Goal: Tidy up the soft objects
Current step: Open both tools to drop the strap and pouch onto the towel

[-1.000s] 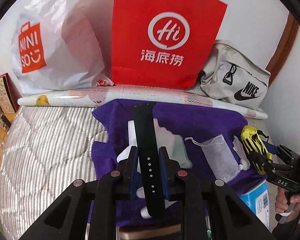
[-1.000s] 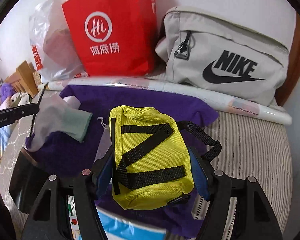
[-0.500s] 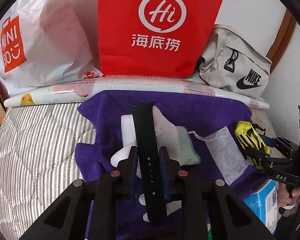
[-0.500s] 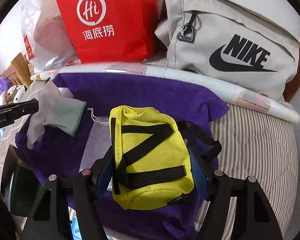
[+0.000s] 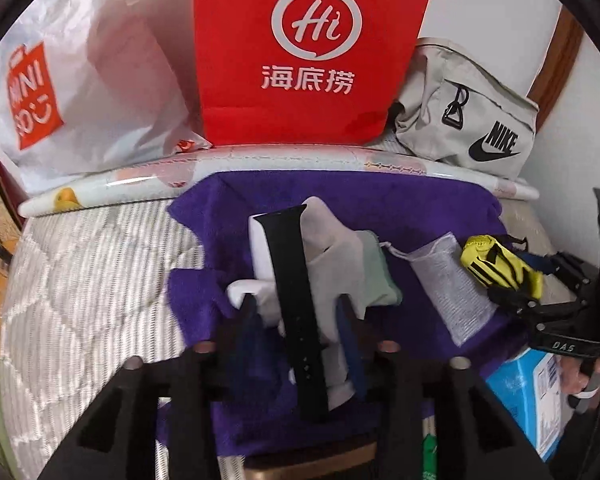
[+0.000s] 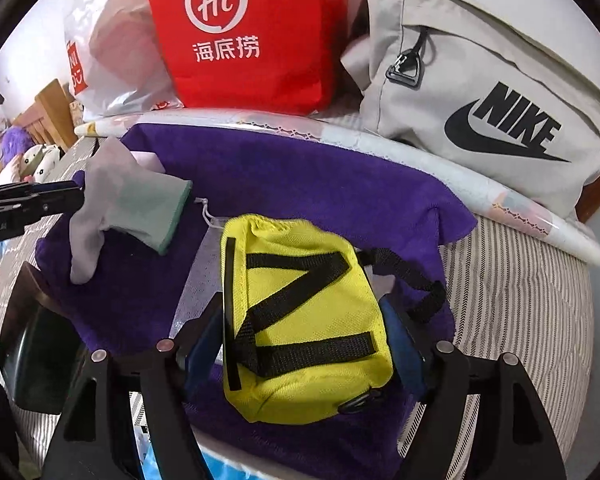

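In the left wrist view, a smooth black perforated rubber watch strap (image 5: 296, 312) stands lengthwise between the blue pads of the left gripper (image 5: 298, 334), which tilts steeply down. Its jaws are opening, clear gaps on both sides. Behind the strap, toward 12 o'clock, a soft grey glove (image 5: 336, 256) lies on a fuzzy purple towel (image 5: 400, 208).

In the right wrist view, the right gripper (image 6: 304, 344), also pitched down, spreads wide and is opening; a yellow woven mesh pouch with black webbing straps (image 6: 300, 312) sits between its pads on the towel, the right pad slightly apart.
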The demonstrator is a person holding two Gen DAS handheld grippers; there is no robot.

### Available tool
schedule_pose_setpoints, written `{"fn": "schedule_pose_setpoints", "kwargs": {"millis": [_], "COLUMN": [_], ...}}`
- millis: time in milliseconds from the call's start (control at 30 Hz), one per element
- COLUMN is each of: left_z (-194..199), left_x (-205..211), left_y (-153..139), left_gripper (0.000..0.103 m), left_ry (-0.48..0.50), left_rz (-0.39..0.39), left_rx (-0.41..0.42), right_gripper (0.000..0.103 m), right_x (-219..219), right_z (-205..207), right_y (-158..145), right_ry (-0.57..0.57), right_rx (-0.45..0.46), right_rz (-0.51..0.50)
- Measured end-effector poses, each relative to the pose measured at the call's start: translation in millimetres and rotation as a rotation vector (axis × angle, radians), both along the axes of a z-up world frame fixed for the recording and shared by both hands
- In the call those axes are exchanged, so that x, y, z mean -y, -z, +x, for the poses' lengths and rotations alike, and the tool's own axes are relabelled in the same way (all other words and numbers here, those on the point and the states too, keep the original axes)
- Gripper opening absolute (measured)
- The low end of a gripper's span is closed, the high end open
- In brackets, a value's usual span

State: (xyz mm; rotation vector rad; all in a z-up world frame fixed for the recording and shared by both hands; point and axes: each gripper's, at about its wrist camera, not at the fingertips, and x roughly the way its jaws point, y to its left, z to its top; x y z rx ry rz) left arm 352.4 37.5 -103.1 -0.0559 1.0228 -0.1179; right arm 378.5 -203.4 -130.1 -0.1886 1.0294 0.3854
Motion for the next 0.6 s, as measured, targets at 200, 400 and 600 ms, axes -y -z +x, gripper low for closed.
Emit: {"fn": "schedule_pose_setpoints", "kwargs": {"millis": [200,400,600], "left_z": [-16.9,-47.8,-89.0], "left_x": [-3.6,-7.0,-11.8], "left_y": [-14.4,-34.3,-41.7], "left_gripper": [0.054,0.054,0.054], "left_ry": [-0.009,-0.02,-0.034], "left_rz": [-0.006,0.007,-0.006], "left_rx": [0.015,0.048,0.053], "right_gripper": [0.081,0.081,0.08], "right_x": [1.0,7.1,0.6], "right_z": [-13.5,-41.5,-98.5], "right_y": [-13.9,-41.1,-59.3], "right_ry": [0.019,0.041,-0.01], "right_rx": [0.02,0.055,0.078], "right_rz": [-0.004,0.053,0.106]}}
